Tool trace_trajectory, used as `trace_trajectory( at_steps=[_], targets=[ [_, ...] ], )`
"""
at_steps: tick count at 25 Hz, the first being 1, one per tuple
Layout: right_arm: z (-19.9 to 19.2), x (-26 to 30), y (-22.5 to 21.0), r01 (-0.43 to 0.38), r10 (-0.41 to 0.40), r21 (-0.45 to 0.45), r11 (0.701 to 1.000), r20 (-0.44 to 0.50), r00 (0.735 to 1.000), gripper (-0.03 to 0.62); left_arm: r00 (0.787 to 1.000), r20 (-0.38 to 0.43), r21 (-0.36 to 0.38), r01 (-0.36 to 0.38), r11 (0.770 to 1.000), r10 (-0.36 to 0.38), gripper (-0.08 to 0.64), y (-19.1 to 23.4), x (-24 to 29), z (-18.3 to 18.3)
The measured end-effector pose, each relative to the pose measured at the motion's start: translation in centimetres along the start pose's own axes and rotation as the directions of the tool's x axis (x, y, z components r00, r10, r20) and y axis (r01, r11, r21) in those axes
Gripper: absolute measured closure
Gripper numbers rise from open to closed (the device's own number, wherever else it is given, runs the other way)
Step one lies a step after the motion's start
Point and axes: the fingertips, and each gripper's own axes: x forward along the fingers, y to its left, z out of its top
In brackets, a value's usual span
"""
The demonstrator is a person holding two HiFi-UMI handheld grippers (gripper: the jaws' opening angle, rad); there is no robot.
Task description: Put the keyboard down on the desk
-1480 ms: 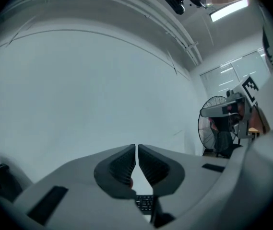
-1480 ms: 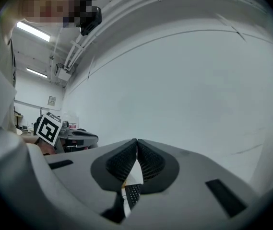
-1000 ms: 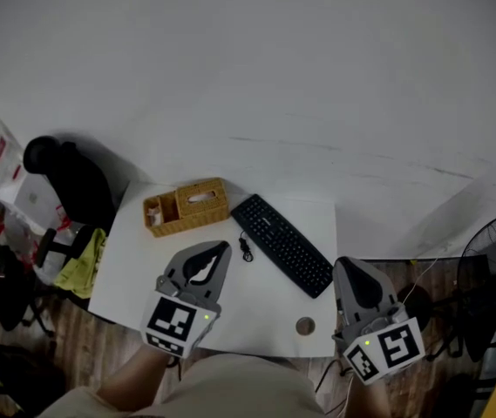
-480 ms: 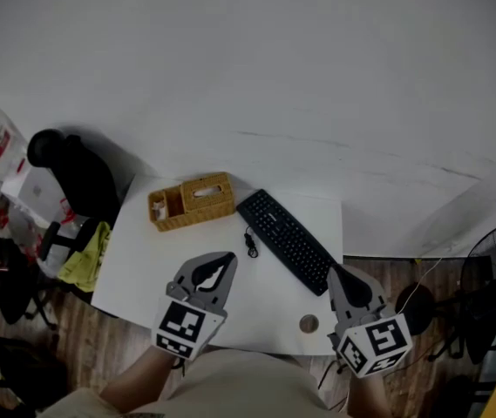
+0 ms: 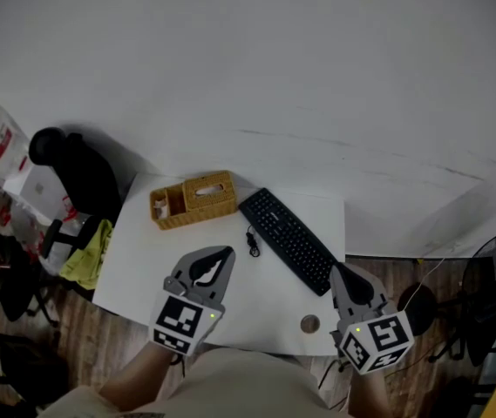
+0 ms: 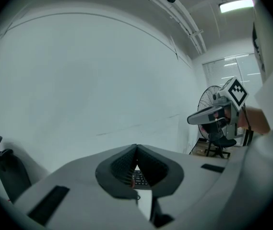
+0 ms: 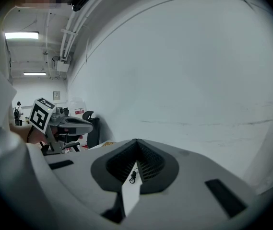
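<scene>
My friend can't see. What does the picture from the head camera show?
A black keyboard lies slanted on a white desk, with a wicker tissue box to its left. Nearer the person, the left gripper and right gripper are shut and empty.

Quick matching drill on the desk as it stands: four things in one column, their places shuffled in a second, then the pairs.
Things:
1. keyboard
2. wicker box
3. round disc
4. small black item

Places:
A. near the front edge of the desk, beside the right gripper
B. far left corner of the desk
C. lying diagonally on the desk's right half
D. between the wicker box and the keyboard

Pairs: 1-C, 2-B, 3-A, 4-D
</scene>
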Motion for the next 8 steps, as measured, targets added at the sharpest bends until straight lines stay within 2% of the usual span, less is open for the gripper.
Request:
trace_trajectory(
  at_steps=[8],
  targets=[
    [-0.5, 0.3, 0.72, -0.015, 0.015, 0.003, 1.0, -0.009, 1.0, 0.568, 1.0, -0.009, -0.002, -0.002, 1.0, 0.002, 0.538, 0.08, -0.66, -0.66]
  ],
)
